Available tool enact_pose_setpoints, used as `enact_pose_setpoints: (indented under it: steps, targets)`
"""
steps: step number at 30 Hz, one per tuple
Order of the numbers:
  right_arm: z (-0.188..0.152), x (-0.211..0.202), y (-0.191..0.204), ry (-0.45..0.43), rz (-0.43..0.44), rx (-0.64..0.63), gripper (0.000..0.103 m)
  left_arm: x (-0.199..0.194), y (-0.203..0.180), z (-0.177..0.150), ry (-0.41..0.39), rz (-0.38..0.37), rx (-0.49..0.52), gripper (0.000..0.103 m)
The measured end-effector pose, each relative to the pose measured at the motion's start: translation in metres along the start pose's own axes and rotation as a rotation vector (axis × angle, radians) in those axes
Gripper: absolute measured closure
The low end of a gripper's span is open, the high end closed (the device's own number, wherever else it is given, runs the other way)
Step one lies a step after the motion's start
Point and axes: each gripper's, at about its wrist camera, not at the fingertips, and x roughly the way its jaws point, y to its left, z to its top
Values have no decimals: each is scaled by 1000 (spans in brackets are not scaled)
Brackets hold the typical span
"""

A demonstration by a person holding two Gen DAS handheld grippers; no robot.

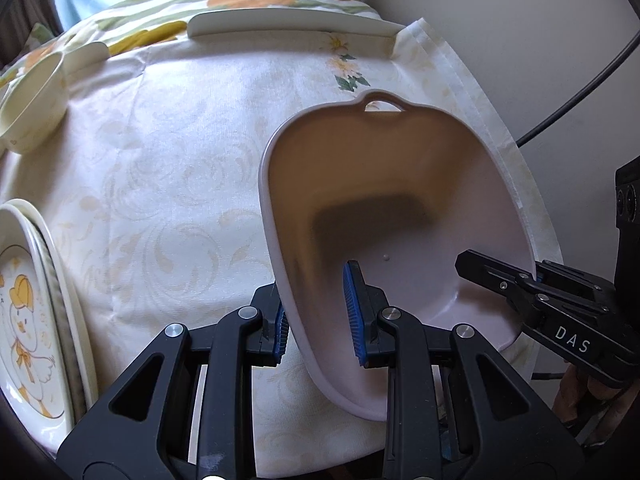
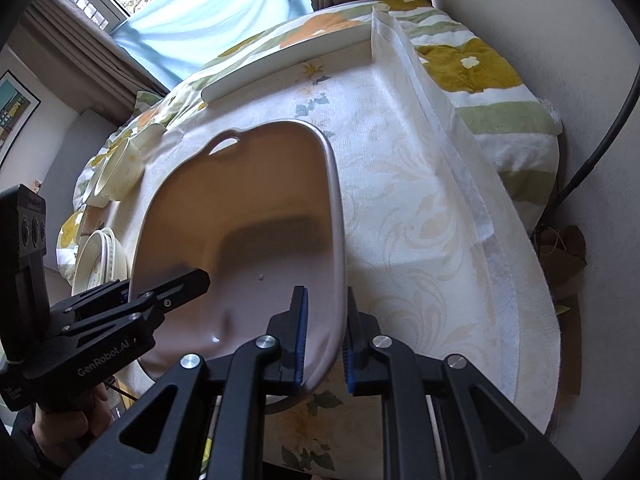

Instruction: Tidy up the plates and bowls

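Both my jaws clamp the pink basin (image 1: 400, 208) rim, left gripper (image 1: 320, 320), right gripper (image 2: 324, 344); next, set it level on the counter (image 1: 180, 160).

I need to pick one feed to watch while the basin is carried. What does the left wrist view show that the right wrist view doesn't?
Left wrist only: the duck picture on the top plate of the stack.
Right wrist only: the window, a wall picture, and the bedding beyond the cloth's edge.
Both: the pink basin, empty, each tool (left, right) clamped on a rim, and the cream bowl.
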Motion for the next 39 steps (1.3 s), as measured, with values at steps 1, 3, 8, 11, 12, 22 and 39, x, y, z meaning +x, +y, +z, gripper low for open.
enact_pose_setpoints:
  steps: [1,3,8,11,12,22,39]
  targets:
    - [0,1,-2,3,7,7,89,1,-2,0,6,7,5,81]
    - [1,2,-4,6,19,26,89,5,-4,0,24,14,14,81]
    - [0,1,-12,-6,65,99,51,10,-8,-2,45,46,32,80]
    - [0,-1,-18,-25,87,144,48,11,-9,-2,50,60,45,79]
    - [0,-2,-19,-33,90,156,48,11,-10,-1,51,62,47,76]
    - [-1,-15,-19,-55,115,187,48,2,-13,-2,20,72,54,22]
    - [35,-122,66,-210,171,-70,16,-187,12,-5,-315,279,-18,0]
